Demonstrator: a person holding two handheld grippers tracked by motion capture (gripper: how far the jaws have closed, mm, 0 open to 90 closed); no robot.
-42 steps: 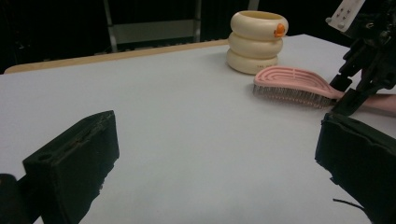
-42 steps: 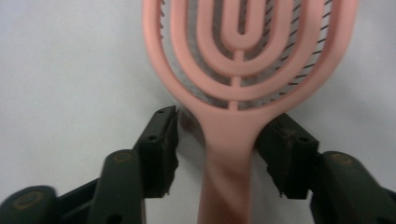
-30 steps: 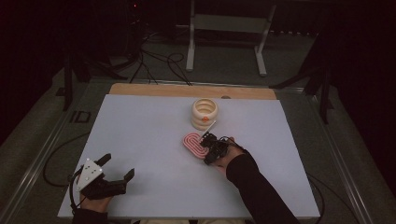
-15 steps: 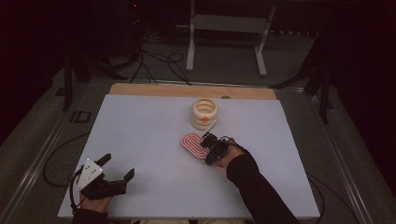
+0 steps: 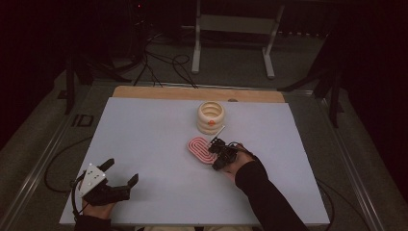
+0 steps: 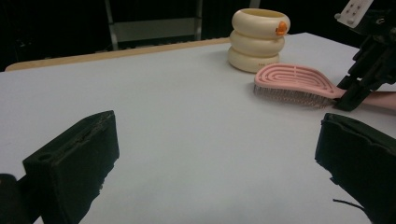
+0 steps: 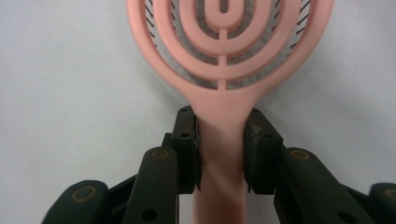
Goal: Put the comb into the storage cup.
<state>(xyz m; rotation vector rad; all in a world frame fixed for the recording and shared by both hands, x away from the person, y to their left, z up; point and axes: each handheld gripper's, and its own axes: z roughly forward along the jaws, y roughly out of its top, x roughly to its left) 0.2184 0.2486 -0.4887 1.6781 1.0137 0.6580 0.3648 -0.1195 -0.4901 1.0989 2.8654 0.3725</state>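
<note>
at the near left corner of the white table (image 5: 144,130) the left gripper (image 5: 120,174) rests low in the person's hand, its two black jaws spread wide apart with nothing but bare table between them; in the left gripper view they frame an open stretch of the surface. it takes no part in the work at this moment. to the right, past the middle of the table, lies the pink hairbrush (image 5: 200,148), flat with its bristles down, its vented head pointing far-left and its handle running toward the person's right hand. just beyond the brush, towards the far edge, stands a cream ringed holder (image 5: 210,117) with a small orange mark, near the brush head but apart from it. the right gripper (image 5: 215,150) has just been closing its jaws on the brush handle, and in the right gripper view the pads sit against both sides of the handle just behind the head. so the grasp looks made, while the brush is not yet lifted off the table; carrying it, likely to the holder, is still to come.
</note>
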